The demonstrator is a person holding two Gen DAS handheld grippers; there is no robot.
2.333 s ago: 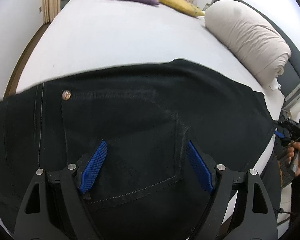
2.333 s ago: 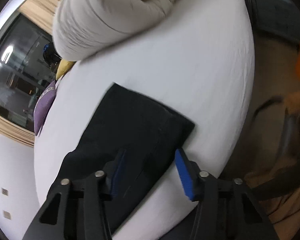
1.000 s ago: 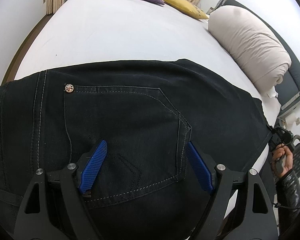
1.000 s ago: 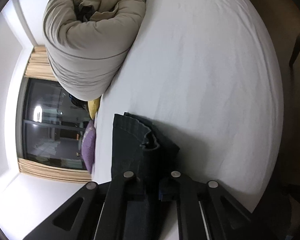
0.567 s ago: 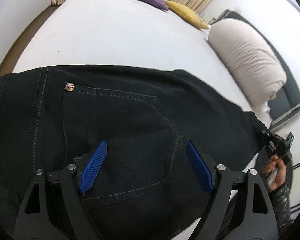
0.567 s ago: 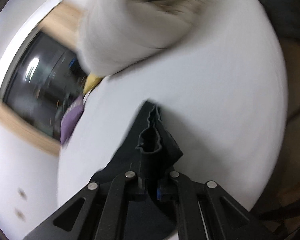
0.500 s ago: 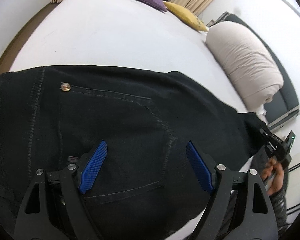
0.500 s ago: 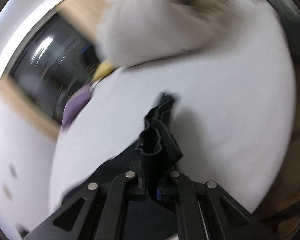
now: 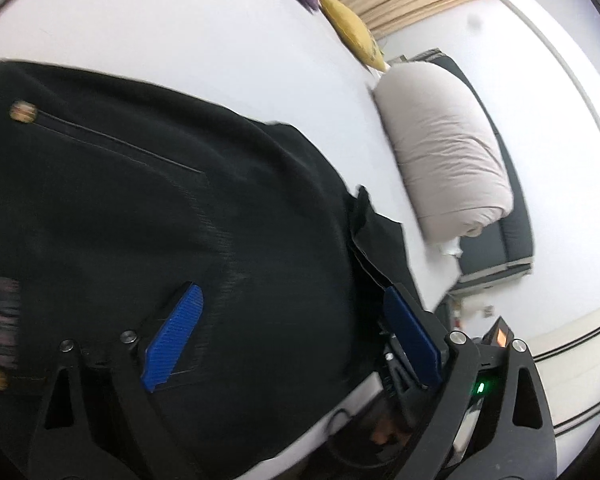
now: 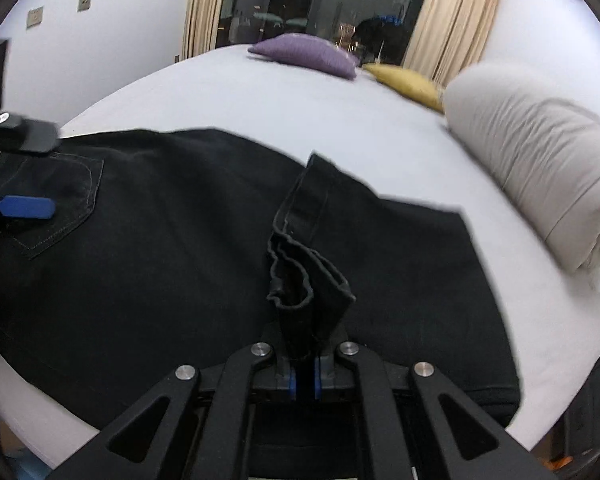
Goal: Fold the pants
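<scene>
Now carry bunched hem (image 10: 300, 280) pinched shut in right gripper (image 10: 305, 384) across black jeans (image 10: 160, 240) on bed (image 10: 260, 96) toward waistband, keeping edges aligned, left gripper (image 9: 288, 340) spread open over pocket.

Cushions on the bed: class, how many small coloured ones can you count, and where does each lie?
2. The purple cushion lies at the far edge of the bed; the yellow cushion lies beside it, next to the rolled duvet. Others may be hidden.
</scene>
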